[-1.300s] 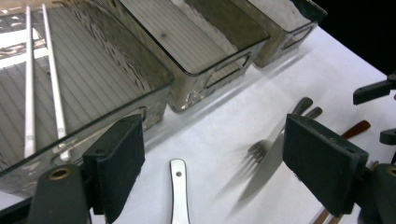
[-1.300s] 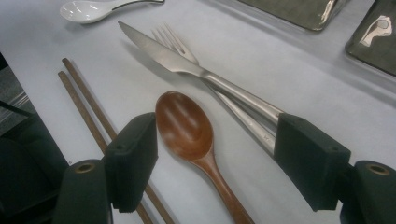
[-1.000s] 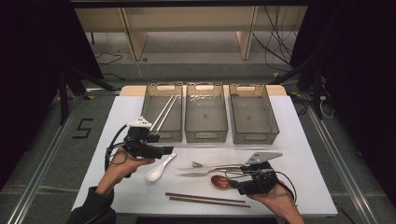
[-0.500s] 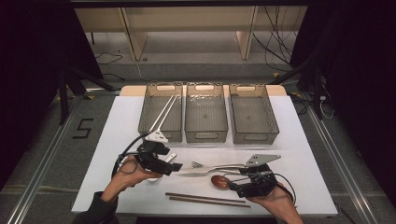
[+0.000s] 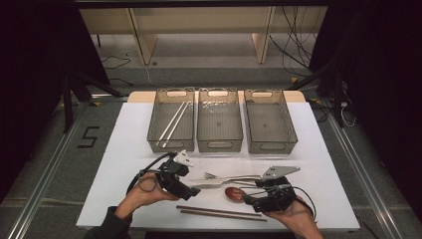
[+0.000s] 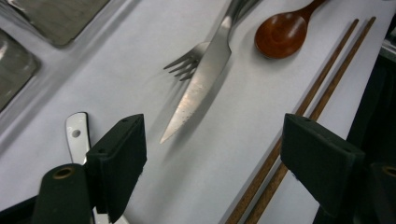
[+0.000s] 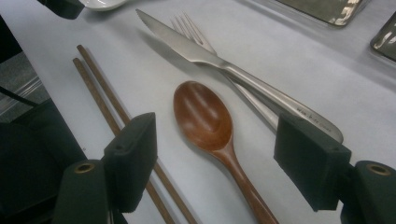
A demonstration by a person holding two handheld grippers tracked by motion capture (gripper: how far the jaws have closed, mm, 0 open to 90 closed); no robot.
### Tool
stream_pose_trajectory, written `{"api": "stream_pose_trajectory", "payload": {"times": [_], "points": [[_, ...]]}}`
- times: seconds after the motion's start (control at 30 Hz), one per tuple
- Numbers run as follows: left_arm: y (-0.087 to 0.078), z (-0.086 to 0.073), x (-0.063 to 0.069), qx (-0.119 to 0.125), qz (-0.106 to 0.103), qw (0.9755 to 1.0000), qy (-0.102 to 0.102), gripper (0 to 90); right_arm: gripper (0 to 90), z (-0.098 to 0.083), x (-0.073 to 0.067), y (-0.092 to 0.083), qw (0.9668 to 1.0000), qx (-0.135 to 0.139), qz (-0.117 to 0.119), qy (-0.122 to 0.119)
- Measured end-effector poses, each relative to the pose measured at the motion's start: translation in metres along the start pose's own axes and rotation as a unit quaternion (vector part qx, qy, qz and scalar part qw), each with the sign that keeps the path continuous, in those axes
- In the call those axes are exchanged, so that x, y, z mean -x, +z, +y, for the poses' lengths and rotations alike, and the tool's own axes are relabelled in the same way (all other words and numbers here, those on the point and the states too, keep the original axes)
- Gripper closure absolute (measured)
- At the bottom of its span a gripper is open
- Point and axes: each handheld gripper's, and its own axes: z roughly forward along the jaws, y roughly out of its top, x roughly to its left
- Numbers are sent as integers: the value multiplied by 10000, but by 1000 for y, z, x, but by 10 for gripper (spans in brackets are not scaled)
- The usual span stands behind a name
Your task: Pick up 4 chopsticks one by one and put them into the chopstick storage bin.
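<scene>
A steel knife (image 5: 219,184) lies across a fork (image 5: 234,176) at the table's front middle. Just in front of them lie a brown wooden spoon (image 5: 234,193) and a pair of brown chopsticks (image 5: 219,211). My left gripper (image 5: 190,190) sits low at the knife's tip, open. In the left gripper view its jaws (image 6: 217,140) span bare table between the knife tip (image 6: 201,79) and the chopsticks (image 6: 303,102), with a white spoon (image 6: 77,135) beside the left jaw. My right gripper (image 7: 219,128) is open, its jaws apart on either side of the wooden spoon (image 7: 203,116).
Three mesh trays stand in a row at the back: left (image 5: 169,92), middle (image 5: 219,144), right (image 5: 271,147). The left one holds a pair of silver chopsticks (image 5: 171,122). The white table's front edge is close behind both hands.
My left gripper has moved right and down, from beside the left tray to the knife's tip, and now covers the white spoon in the high view. The right gripper has stayed put.
</scene>
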Motion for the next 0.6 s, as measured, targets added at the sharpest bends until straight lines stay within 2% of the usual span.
{"api": "stream_pose_trajectory", "payload": {"times": [0.23,0.33,0.6], "points": [[9,3,8,-320,10,9989,357,244,308,0,1,0,10000,-1,-8,29],[13,4,12,-391,0,9983,440,259,308,-1,1,0,10000,-1,-4,33],[23,5,23,-690,-76,9940,841,311,308,-1,1,-1,10000,-1,-9,56]]}}
